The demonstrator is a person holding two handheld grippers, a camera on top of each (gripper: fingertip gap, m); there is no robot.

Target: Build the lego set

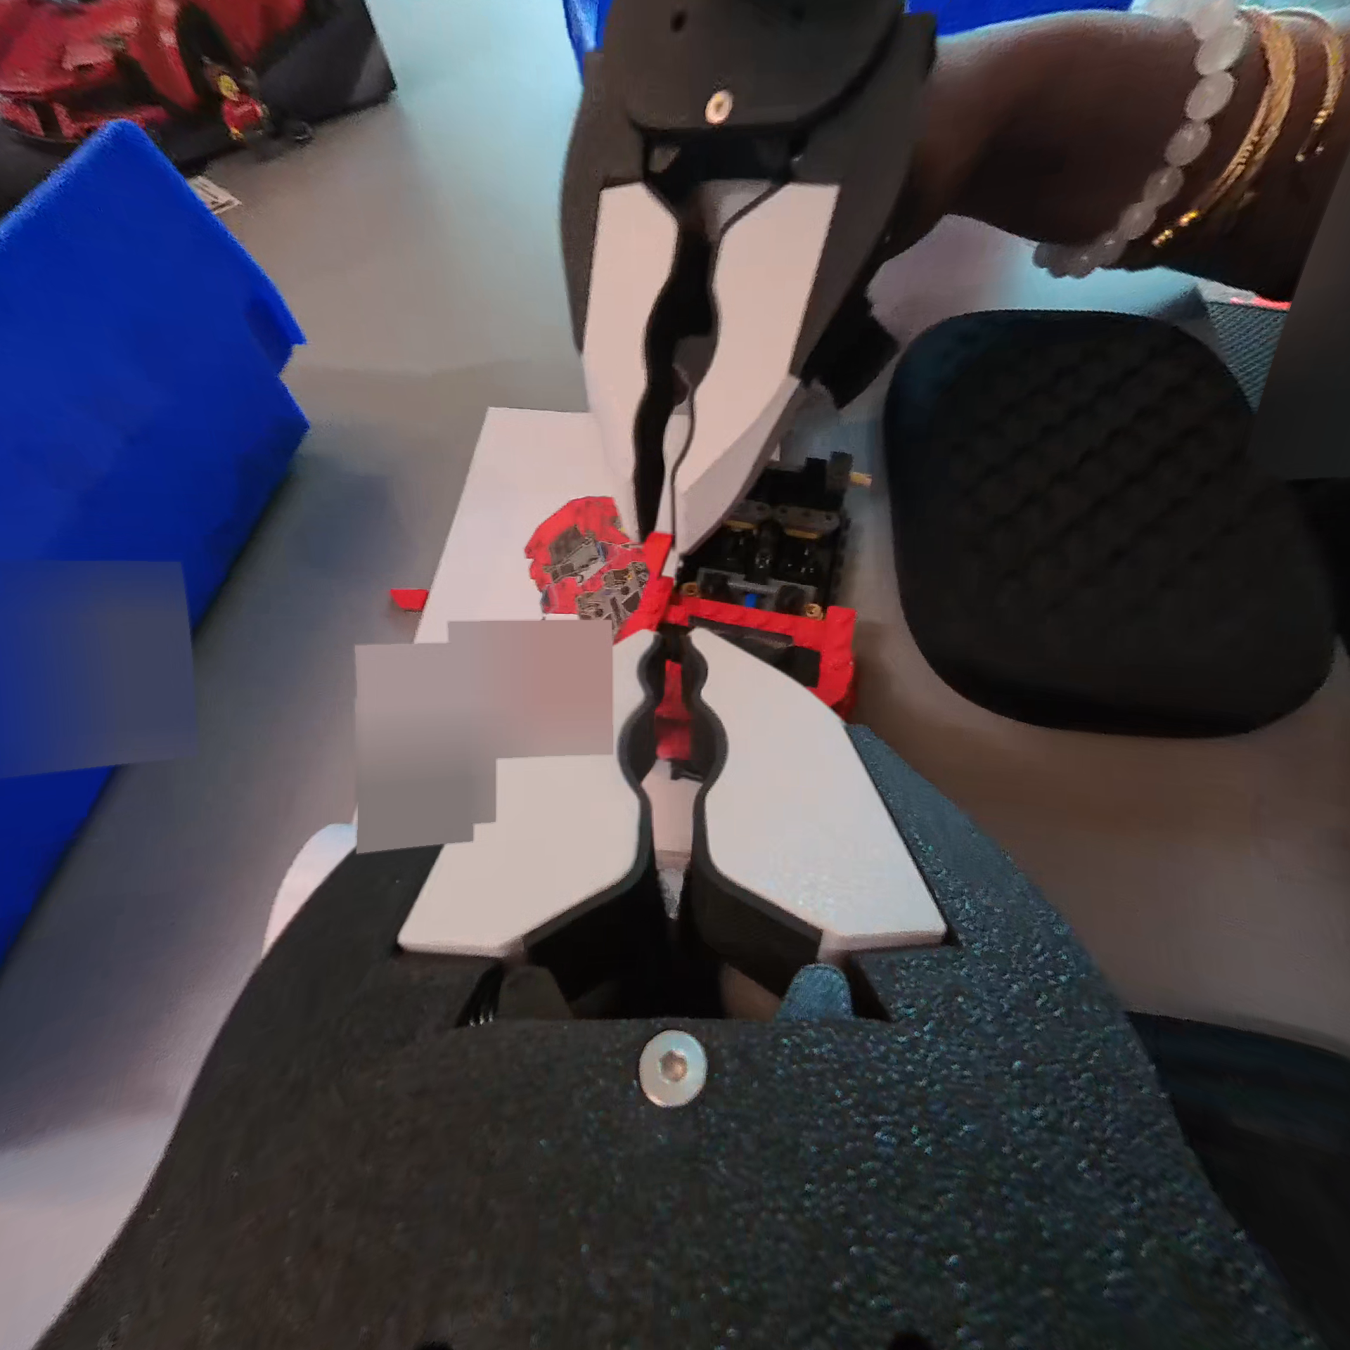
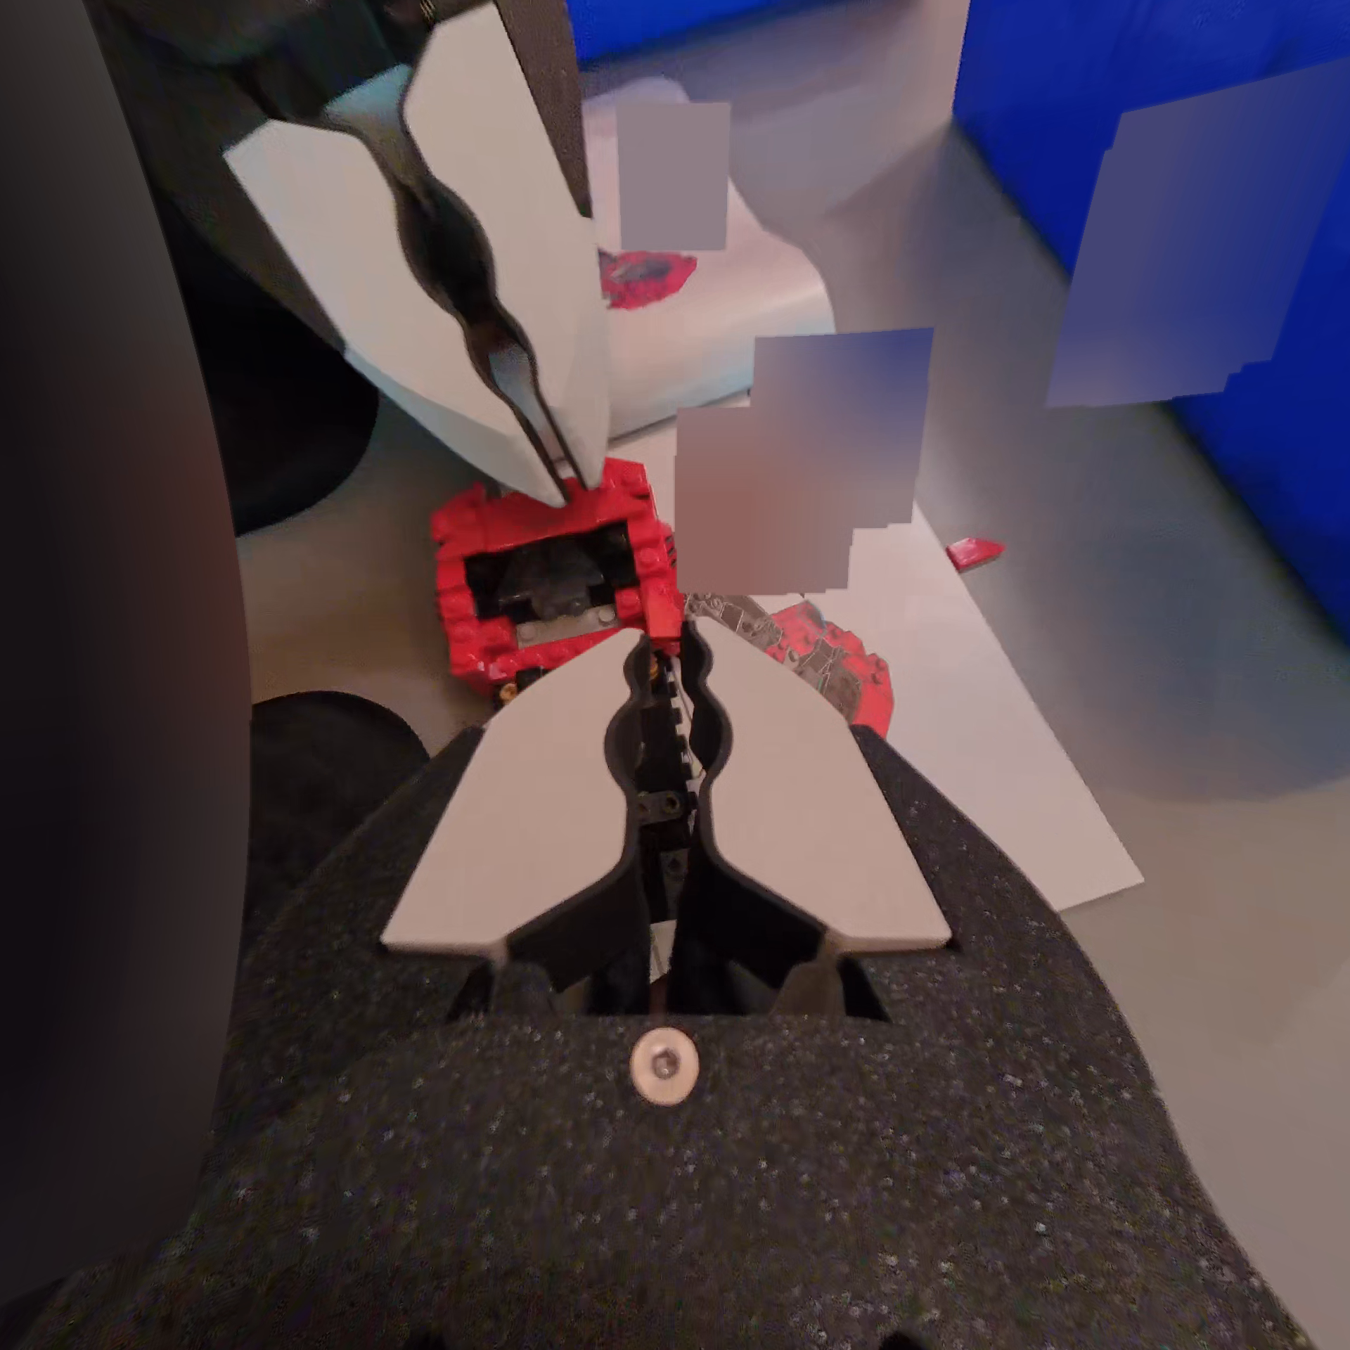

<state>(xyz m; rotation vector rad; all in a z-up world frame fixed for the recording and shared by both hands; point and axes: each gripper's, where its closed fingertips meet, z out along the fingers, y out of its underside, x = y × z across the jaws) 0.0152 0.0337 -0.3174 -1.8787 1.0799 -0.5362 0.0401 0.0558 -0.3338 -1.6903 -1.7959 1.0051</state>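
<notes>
Your left gripper (image 1: 676, 639) has its two pale, smooth fingers drawn together at the tips, clamped on the red edge of the lego model (image 1: 760, 584); their wavy black inner pads leave only a narrow scalloped slit behind the tips. Its body is grainy black plastic with one round silver screw in the middle. Your right gripper (image 1: 661, 529) comes down from above, tips pinched nearly shut on a small red piece (image 1: 657, 546) at the model's corner; in the right wrist view those tips (image 2: 668, 643) meet at a red brick on the model's side, though whether they truly grip it is hard to tell.

That model is a blocky, studded frame of glossy red bricks around a dark rectangular hollow (image 2: 544, 577), with black technic parts behind it. It sits on the smooth grey table (image 1: 409, 307), overlapping the right edge of a flat white instruction sheet (image 1: 504, 482) that bears a printed red car picture. A lone red wedge-shaped piece (image 1: 407, 599) lies just off the sheet's left edge.

Beside the model on the right is a rounded black pad (image 1: 1096, 511) with a quilted, diamond-like weave. A matte blue bin (image 1: 131, 409) with angled walls stands to the left, and a box with a red car image (image 1: 146, 66) lies beyond. Your wrist (image 1: 1096, 146) wears frosted beads and gold bangles.
</notes>
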